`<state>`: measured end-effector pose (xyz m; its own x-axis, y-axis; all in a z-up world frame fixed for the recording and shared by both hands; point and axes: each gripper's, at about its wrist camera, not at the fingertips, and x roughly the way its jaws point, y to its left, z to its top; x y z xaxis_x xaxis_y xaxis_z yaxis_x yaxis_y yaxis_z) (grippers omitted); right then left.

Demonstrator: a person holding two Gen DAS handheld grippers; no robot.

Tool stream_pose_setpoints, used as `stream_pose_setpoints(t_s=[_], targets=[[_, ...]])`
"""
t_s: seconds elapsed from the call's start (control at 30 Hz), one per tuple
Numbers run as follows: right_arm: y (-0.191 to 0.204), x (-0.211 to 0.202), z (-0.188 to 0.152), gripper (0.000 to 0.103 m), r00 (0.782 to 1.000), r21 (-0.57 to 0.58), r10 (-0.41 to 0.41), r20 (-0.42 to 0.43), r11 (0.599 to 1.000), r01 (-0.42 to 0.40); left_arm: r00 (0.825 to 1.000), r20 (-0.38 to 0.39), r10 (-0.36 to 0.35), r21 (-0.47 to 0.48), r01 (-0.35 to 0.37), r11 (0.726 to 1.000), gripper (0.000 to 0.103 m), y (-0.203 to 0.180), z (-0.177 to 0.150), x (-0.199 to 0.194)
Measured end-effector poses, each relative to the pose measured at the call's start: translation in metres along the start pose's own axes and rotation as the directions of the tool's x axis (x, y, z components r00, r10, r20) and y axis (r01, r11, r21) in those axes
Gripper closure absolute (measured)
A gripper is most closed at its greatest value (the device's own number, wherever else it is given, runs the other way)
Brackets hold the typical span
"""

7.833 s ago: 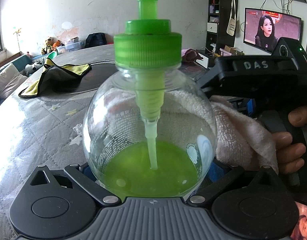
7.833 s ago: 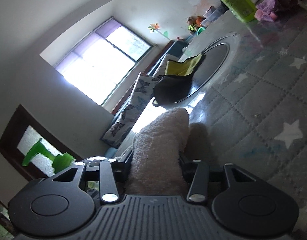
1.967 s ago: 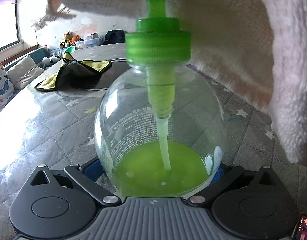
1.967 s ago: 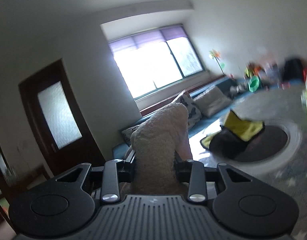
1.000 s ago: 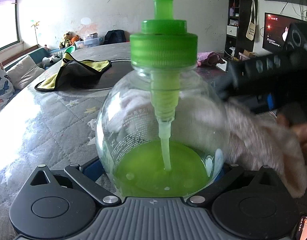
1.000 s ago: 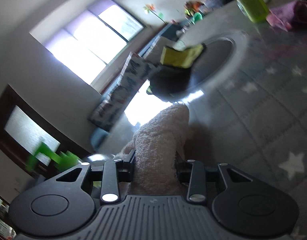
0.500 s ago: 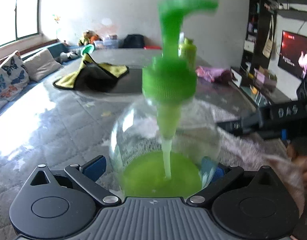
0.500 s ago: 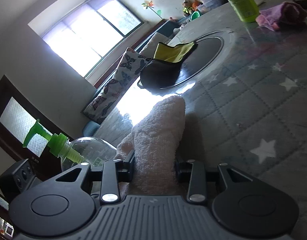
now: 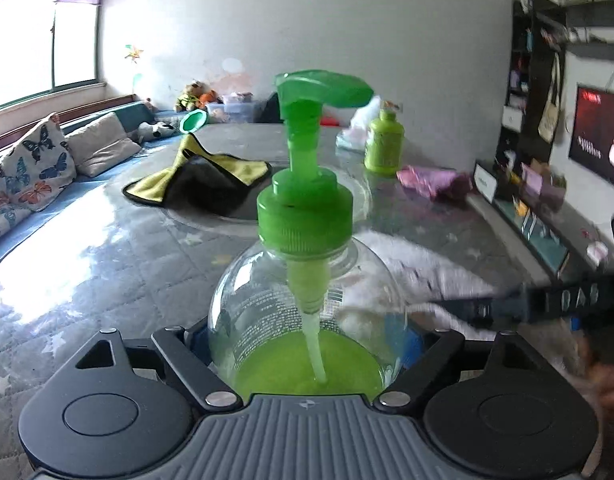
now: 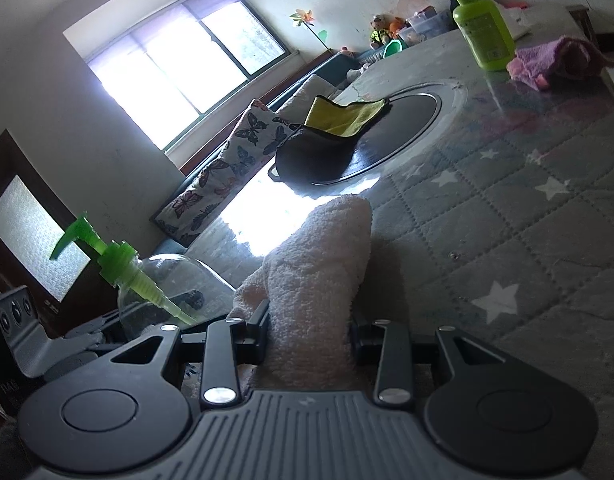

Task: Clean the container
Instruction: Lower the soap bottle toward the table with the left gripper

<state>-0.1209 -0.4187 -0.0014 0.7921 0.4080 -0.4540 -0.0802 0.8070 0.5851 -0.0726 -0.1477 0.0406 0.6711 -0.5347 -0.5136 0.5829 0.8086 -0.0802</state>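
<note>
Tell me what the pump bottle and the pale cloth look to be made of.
Pump bottle: clear glossy plastic, probably; see-through with highlights, printed text, a ribbed matte green plastic pump collar. Pale cloth: terry towelling, likely cotton; nubby looped pile, soft folds.

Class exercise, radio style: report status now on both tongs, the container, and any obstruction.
Left tongs closing around pump bottle. Right tongs shut on white towel, beside bottle. Nothing in the way.

A yellow-and-black cloth [image 9: 203, 184] lies crumpled on a dark disc [image 10: 391, 136] left of centre. A green bottle [image 9: 383, 146] stands upright further back, right of centre — a purple cloth [image 9: 433, 180] lies just to its right. Butterfly cushions [image 9: 25, 168] sit at the left edge; a TV [image 9: 601, 146] glows at far right.
</note>
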Motion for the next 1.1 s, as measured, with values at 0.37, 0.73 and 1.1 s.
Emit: stream_pose_setpoints(t_s=[0.37, 0.73, 1.1], targets=[[0.041, 0.003, -0.014, 0.067, 1.0, -0.224, -0.024, -0.008, 0.974, 0.022, 0.985, 0.117, -0.124, -0.11, 0.137, 0.984, 0.016, 0.001, 0.035, -0.017], [0.077, -0.001, -0.032, 0.068, 0.997, -0.378, 0.025, -0.075, 0.924, -0.051, 0.986, 0.124, -0.115, -0.084, 0.126, 0.988, 0.016, -0.001, 0.03, -0.016], [0.05, -0.012, -0.014, 0.068, 1.0, -0.263, -0.012, -0.021, 0.965, 0.006, 0.99, 0.116, -0.083, -0.137, 0.098, 0.986, 0.016, 0.007, 0.023, -0.016]])
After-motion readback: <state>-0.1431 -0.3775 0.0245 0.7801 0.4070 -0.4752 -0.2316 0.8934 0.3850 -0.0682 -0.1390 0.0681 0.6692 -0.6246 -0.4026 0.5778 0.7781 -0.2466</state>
